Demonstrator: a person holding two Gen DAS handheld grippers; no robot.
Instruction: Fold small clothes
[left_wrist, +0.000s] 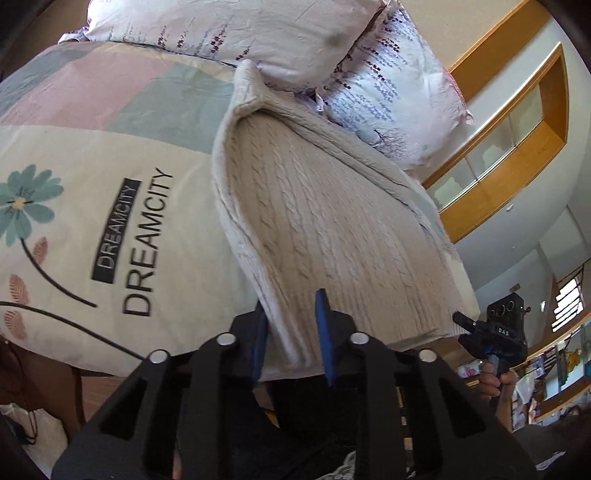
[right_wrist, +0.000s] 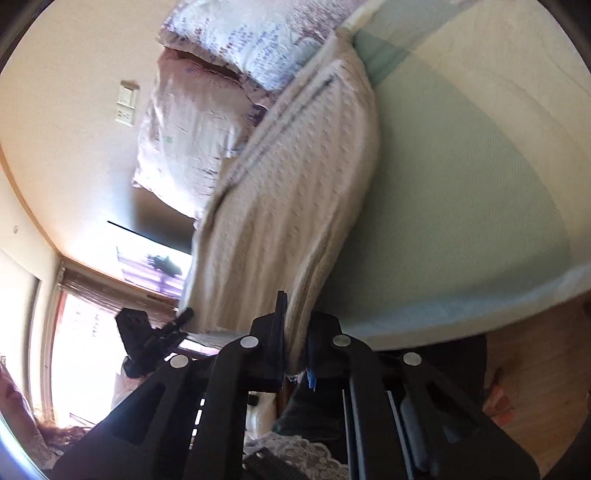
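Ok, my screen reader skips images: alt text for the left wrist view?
The left tool pinches the near edge of a cream cable-knit sweater on a bed, pillows behind it. The right tool holds the other corner.

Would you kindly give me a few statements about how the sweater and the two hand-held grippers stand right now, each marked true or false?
1. The left hand-held gripper has an edge of the cream cable-knit sweater between its fingers. True.
2. The right hand-held gripper hangs open, clear of the sweater. False: its fingers are closed on the sweater's edge.
3. The sweater lies on a bare wooden table. False: it lies on a bed cover printed with DREAMCITY and a flower.
4. Floral pillows sit beyond the far end of the sweater. True.
5. The sweater is dark blue. False: it is cream.
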